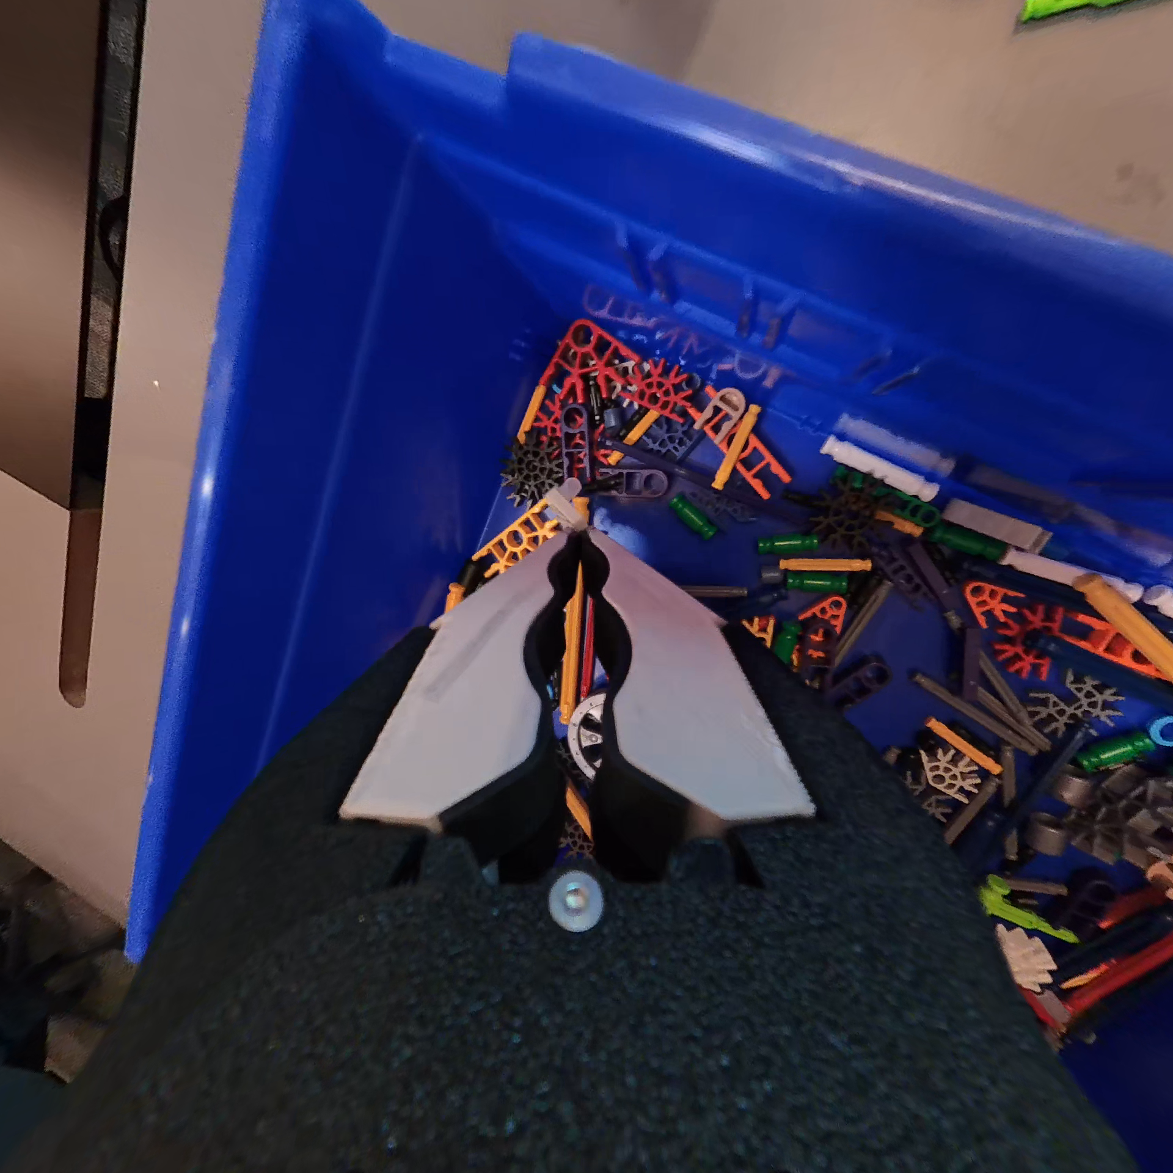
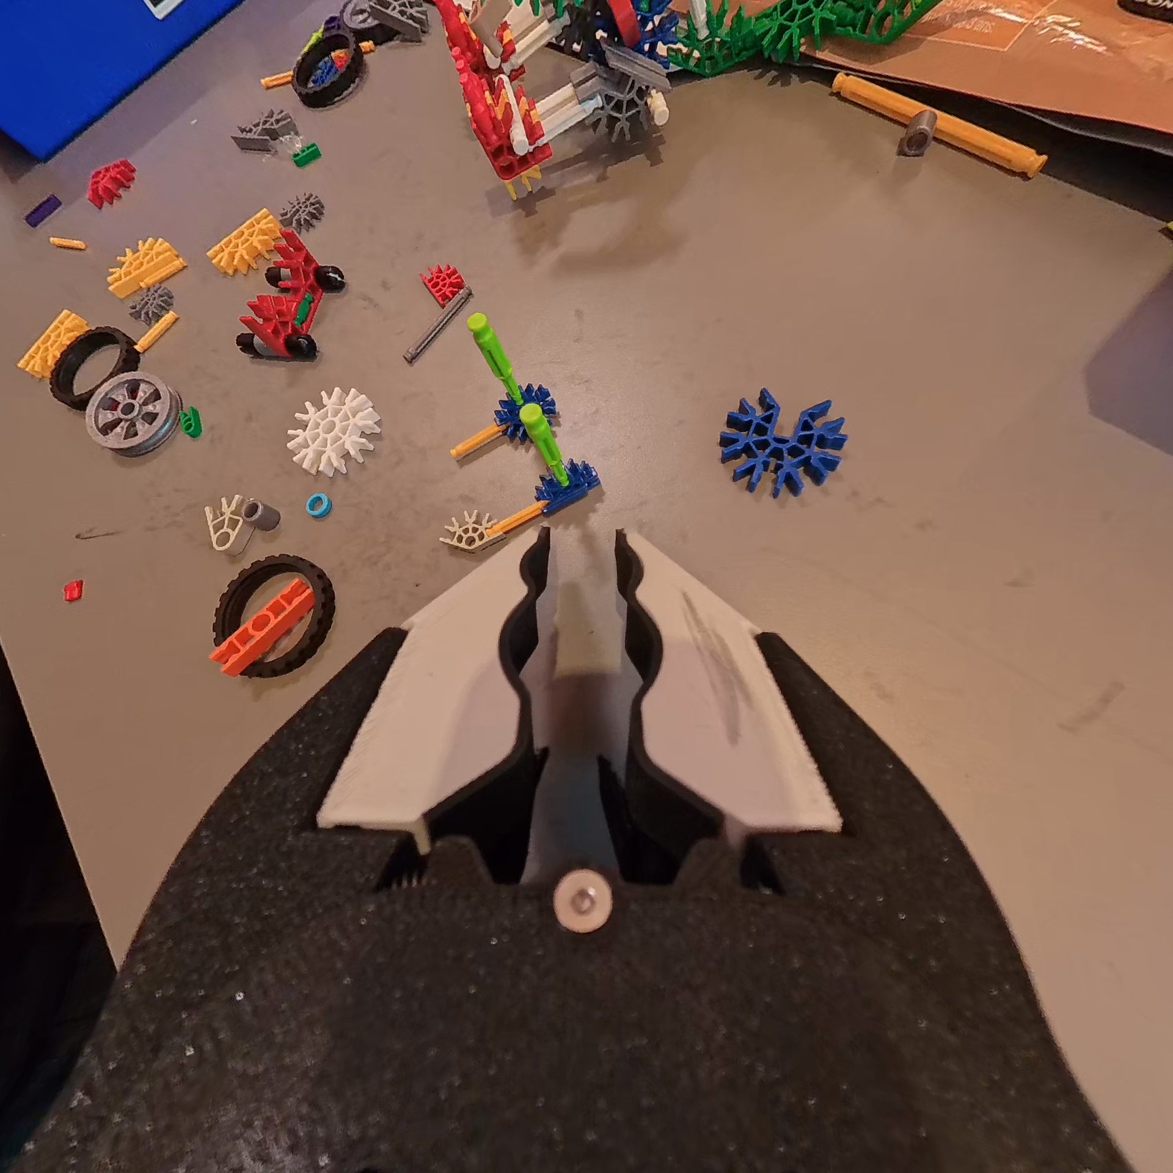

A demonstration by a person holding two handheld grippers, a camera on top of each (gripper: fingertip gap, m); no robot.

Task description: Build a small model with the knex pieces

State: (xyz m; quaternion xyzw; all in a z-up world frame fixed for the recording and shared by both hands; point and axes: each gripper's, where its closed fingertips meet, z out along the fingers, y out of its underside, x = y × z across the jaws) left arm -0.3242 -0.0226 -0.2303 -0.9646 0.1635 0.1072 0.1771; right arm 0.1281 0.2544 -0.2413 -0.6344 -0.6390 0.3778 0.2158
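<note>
My left gripper (image 1: 579,536) is inside a blue plastic bin (image 1: 355,444), above a heap of loose rods and connectors (image 1: 857,571). Its jaws are shut, and a small white rod (image 1: 565,504) sticks out from between the fingertips. A yellow connector (image 1: 514,539) lies just left of the tips. My right gripper (image 2: 583,536) hovers over the grey table (image 2: 825,635), open with nothing between its fingers. Just ahead of it stands a small assembly: a blue connector (image 2: 567,485) with a lime green rod (image 2: 544,441) pointing up and a yellow rod (image 2: 517,515) leading to a cream connector (image 2: 471,530).
A flat blue connector (image 2: 784,441) lies to the right, and a white snowflake connector (image 2: 333,430) to the left. Tyres (image 2: 274,614), a grey wheel (image 2: 133,412) and red and yellow pieces are scattered at the left. A larger built model (image 2: 520,95) stands at the back. My hands' fingertips stand some 55 cm from each other. My left tips are roughly 4 cm from the yellow connector (image 1: 514,539).
</note>
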